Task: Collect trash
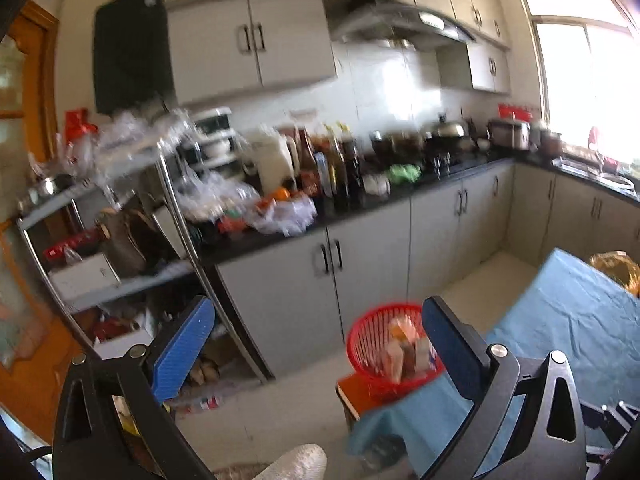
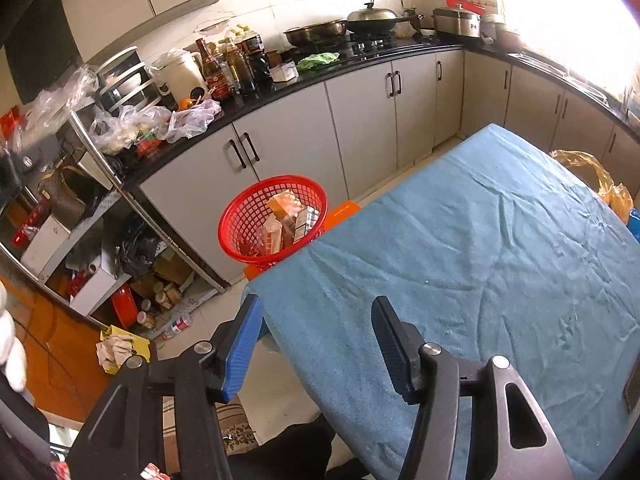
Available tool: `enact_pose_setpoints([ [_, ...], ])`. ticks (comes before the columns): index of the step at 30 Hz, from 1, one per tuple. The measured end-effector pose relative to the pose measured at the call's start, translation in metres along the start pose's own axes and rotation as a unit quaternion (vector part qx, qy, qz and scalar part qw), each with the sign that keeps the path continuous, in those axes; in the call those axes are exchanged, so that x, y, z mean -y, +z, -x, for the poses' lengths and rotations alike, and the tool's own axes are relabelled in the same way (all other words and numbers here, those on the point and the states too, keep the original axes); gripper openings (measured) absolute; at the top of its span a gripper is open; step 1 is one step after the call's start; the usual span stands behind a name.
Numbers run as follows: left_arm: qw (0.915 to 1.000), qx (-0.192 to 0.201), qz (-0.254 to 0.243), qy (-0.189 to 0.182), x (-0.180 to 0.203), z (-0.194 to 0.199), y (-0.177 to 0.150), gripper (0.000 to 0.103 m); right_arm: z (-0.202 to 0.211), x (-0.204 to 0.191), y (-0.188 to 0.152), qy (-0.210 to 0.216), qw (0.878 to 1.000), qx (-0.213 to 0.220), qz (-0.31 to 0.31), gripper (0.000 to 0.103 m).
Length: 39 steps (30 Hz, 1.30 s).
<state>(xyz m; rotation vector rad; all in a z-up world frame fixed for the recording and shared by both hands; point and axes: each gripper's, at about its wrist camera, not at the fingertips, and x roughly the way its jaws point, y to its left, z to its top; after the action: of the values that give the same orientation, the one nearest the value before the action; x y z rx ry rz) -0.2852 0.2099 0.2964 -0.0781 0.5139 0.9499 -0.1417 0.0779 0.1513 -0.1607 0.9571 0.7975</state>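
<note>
1. Left wrist view: the left gripper (image 1: 316, 344) stands spread wide with nothing between its two blue-padded fingers (image 1: 182, 350), so it is released. It points across the kitchen, over and beyond the red plastic mesh basket (image 1: 370, 340).
2. Same view: the basket stands at the near corner of the table under a blue-green cloth (image 1: 576, 320), on a flat orange slab (image 1: 360, 394). I judge it sits there so that trash from the tabletop drops in with a short reach.
3. Same view: several crumpled wrappers and small packets (image 1: 404, 354) lie inside the basket; blur makes an exact count impossible.
4. Right wrist view: the right gripper (image 2: 314, 344) hangs over the table edge nearest the camera, well short of the one red basket (image 2: 244, 216). Its jaws are partly apart and empty; it grips nothing.
5. Same view: the trash (image 2: 290, 220) in the basket shows roughly four or five packets, standing on end and overlapping.
6. Same view: the cloth beside the basket looks bare, so collection from the table seems nearly finished.
7. Same view: on the far table edge from the basket lies one yellow-orange plastic bag (image 2: 588, 172).
8. Same view: on the floor, below and left of the basket, lie one crumpled white paper wad (image 2: 116, 350) and one small bottle (image 2: 178, 326), possibly remaining trash.
</note>
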Motion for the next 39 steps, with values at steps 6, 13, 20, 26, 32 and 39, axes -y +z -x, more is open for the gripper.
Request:
enact_pose_setpoints([
  [6, 0.9984, -0.049, -0.012, -0.027, 0.011, -0.012, -0.018, 0.103, -0.009, 0.004, -0.002, -0.001, 1.0, -0.014, 0.001, 0.062],
  [13, 0.9923, -0.103, -0.012, -0.067, 0.025, -0.03, -0.031, 0.103, -0.02, 0.003, -0.003, -0.003, 0.999, -0.031, 0.01, 0.062],
  [20, 0.9889, -0.128, -0.009, -0.075, 0.031, -0.045, -0.035, 0.103, -0.03, 0.005, 0.0, -0.001, 0.999, -0.042, 0.009, 0.064],
  [26, 0.988, -0.132, -0.015, -0.079, 0.035, -0.05, -0.035, 0.103, -0.038, 0.002, 0.002, 0.001, 0.999, -0.048, 0.011, 0.064],
  [32, 0.9861, -0.143, -0.015, -0.082, 0.034, -0.057, -0.035, 0.103, -0.043, -0.001, 0.003, 0.003, 0.998, -0.055, 0.013, 0.065],
  [39, 0.9844, -0.152, -0.015, -0.088, 0.032, -0.062, -0.037, 0.103, -0.047, -0.004, 0.001, 0.001, 0.998, -0.062, 0.013, 0.066],
])
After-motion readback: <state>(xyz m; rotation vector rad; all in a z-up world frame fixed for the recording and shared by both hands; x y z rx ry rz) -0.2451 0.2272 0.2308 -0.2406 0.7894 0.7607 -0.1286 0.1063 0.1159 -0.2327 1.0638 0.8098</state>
